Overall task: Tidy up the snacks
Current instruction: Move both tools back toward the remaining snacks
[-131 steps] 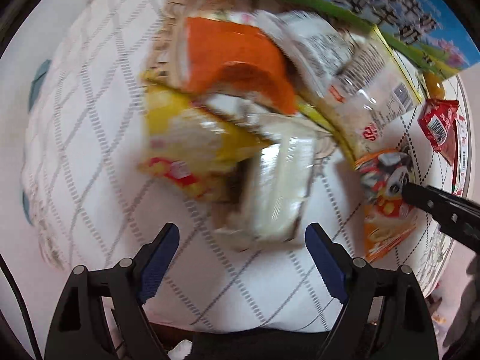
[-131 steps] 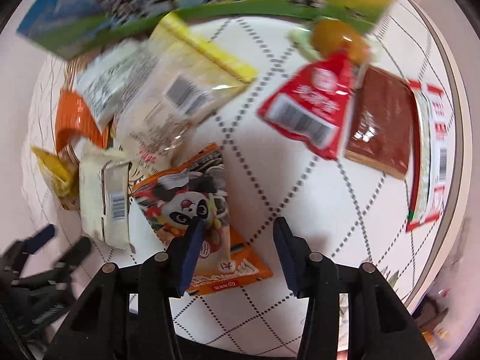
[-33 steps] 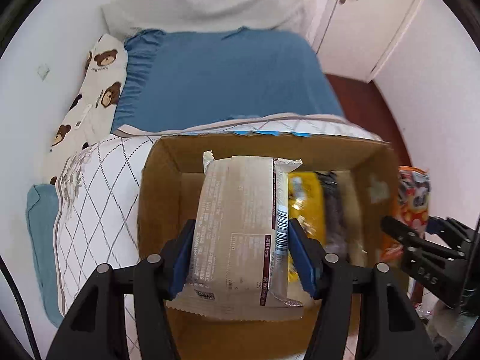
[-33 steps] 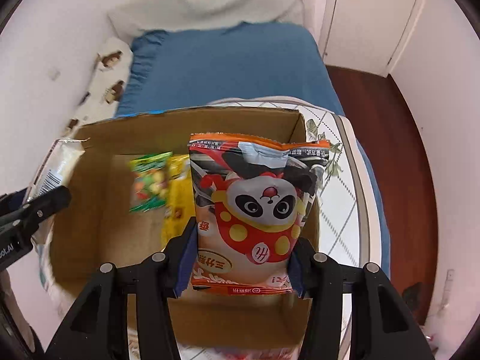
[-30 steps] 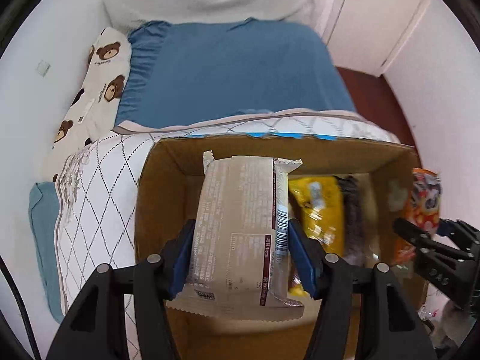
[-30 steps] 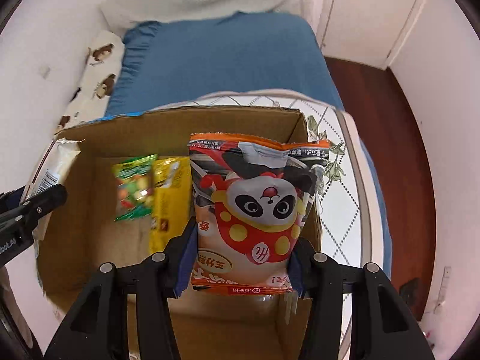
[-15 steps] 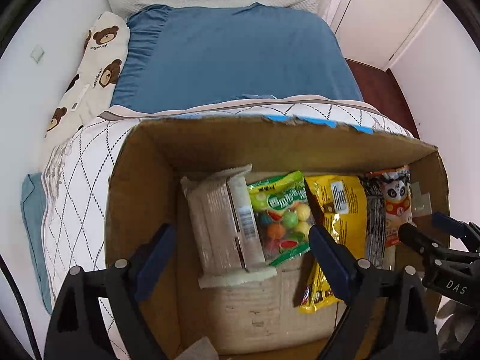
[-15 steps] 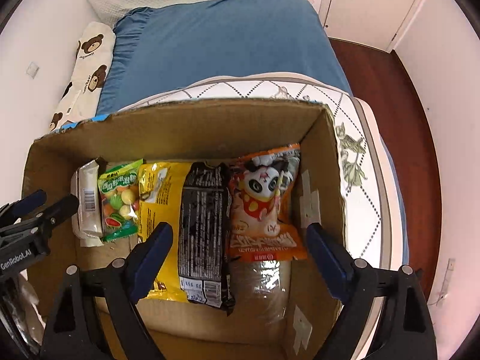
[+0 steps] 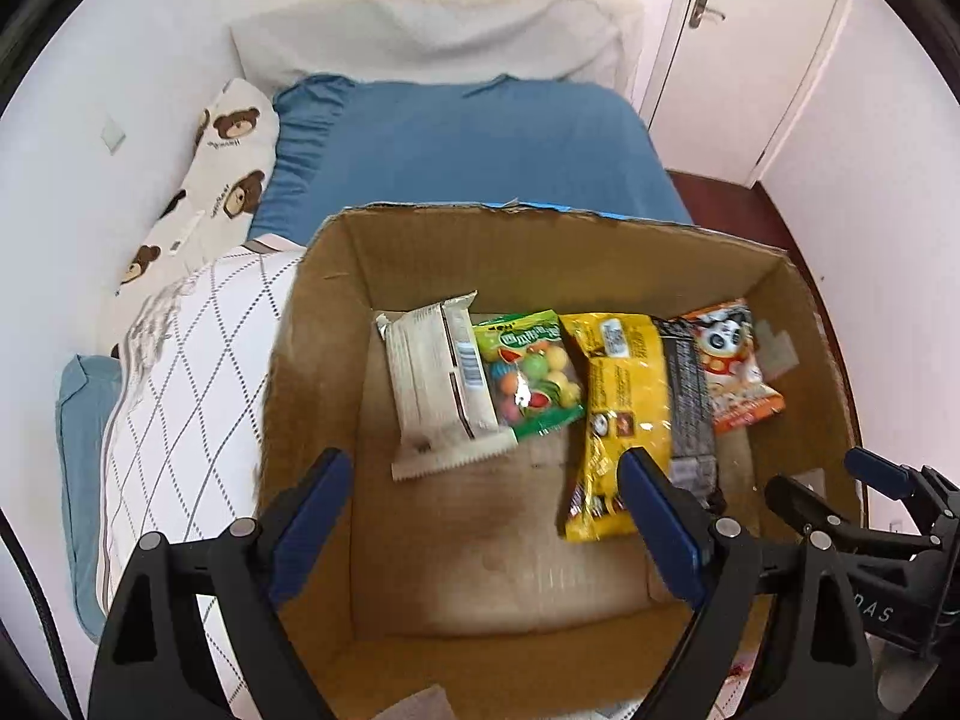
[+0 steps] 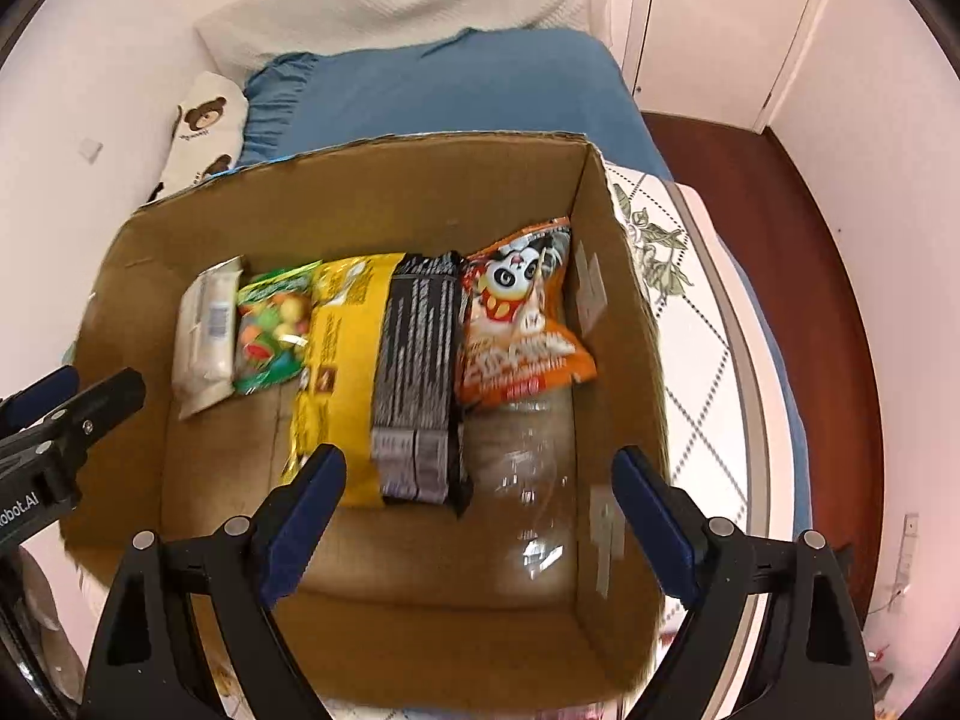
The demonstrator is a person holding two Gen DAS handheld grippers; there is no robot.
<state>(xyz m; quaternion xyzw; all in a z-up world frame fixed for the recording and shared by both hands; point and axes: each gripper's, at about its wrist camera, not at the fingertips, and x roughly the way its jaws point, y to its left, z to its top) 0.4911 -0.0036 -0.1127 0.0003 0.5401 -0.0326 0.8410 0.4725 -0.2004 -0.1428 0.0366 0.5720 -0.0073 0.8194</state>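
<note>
An open cardboard box [image 9: 312, 324] [image 10: 606, 324] holds a row of snacks. From left to right lie a beige wrapped pack [image 9: 438, 384] [image 10: 207, 330], a green candy bag [image 9: 528, 372] [image 10: 273, 324], a yellow bag [image 9: 624, 414] [image 10: 339, 360], a black pack [image 9: 687, 396] [image 10: 417, 372] and an orange panda bag [image 9: 729, 360] [image 10: 516, 324]. My left gripper [image 9: 483, 522] hangs open over the box's left half with nothing between its fingers. My right gripper [image 10: 477, 516] [image 9: 840, 489] is open and empty over the right half.
The box stands on a white quilt with a diamond pattern [image 9: 180, 372] [image 10: 696, 324]. Behind it lies a blue bedspread [image 9: 456, 144], a bear-print pillow [image 9: 222, 180] and a white wall. A door [image 9: 738, 48] and dark wood floor [image 10: 798, 240] are at the right.
Both grippers opened and let go: the beige pack and the panda bag dropped into the box. Both grippers then drew back from it, so the box sits lower in both views.
</note>
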